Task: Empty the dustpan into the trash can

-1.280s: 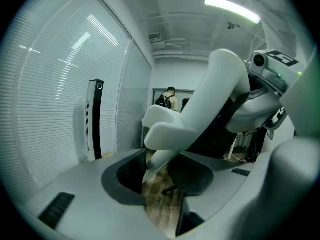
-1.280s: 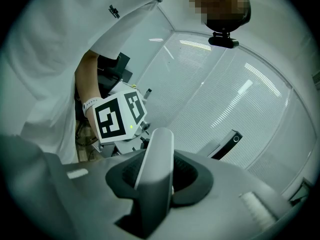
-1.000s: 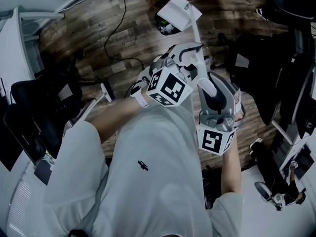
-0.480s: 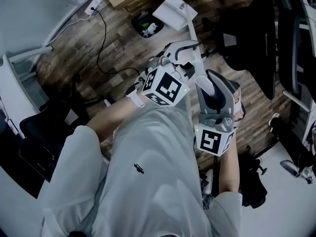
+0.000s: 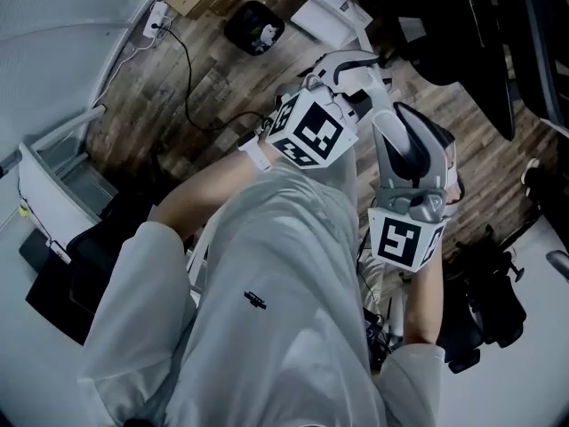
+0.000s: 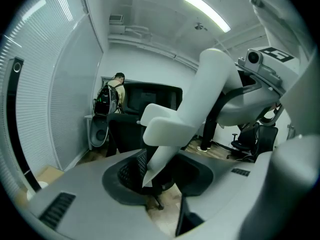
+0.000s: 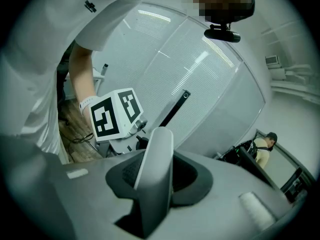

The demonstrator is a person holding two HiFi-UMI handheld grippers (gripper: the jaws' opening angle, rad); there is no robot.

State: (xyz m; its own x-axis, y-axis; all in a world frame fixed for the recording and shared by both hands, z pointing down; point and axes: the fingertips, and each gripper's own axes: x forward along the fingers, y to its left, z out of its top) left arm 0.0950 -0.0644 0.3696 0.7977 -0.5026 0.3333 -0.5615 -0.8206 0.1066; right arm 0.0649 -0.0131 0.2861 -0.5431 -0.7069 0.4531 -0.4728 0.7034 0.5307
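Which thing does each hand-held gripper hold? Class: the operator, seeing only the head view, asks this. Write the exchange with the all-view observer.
Observer: The right gripper view shows the right hand-held gripper shut on the dustpan handle.
Operator: And the left?
Observer: Its own view shows the left hand-held gripper shut on that white handle too.
Operator: Anyone else around?
Observer: Yes, a person stands at the room's far end.

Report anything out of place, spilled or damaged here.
Nothing looks spilled or damaged. The one thing off: the dustpan is beside the trash can, to its right in the head view, not over its opening. A loose black cable also trails across the wooden floor.
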